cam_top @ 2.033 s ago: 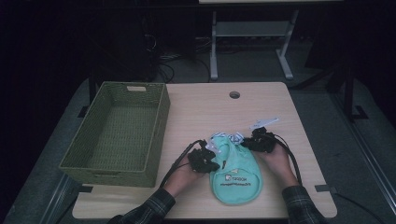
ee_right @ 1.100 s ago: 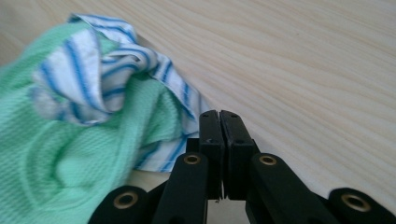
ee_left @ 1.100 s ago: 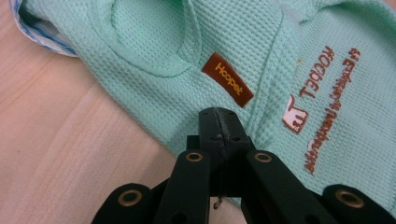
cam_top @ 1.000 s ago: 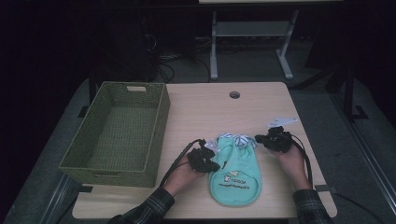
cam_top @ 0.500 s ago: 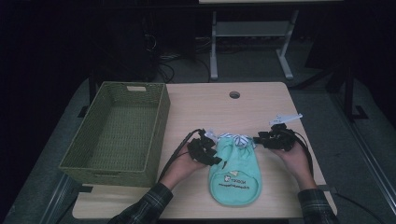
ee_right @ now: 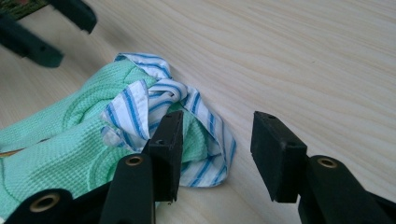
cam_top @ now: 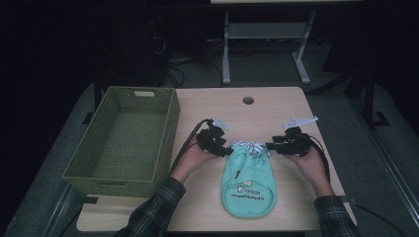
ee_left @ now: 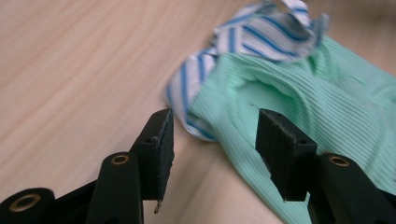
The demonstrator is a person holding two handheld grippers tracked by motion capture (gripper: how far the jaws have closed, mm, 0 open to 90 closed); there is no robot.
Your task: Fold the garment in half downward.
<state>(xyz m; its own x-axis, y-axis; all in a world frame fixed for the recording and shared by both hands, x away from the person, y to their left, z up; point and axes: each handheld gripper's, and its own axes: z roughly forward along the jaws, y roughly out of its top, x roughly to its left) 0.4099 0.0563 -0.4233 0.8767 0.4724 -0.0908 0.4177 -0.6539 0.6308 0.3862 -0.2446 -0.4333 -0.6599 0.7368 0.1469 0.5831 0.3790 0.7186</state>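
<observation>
Now both grippers (cam_top: 228,150) (cam_top: 269,146) beside bib (cam_top: 248,183)

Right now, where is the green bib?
In the high view the green bib lies flat on the table, between both grippers, right of the basket.

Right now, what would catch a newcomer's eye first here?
The mint-green bib with its blue-striped trim, lying flat at the table's near edge. The left gripper and right gripper flank its top, jaws just opened and off the cloth. An empty woven basket sits at left.
</observation>
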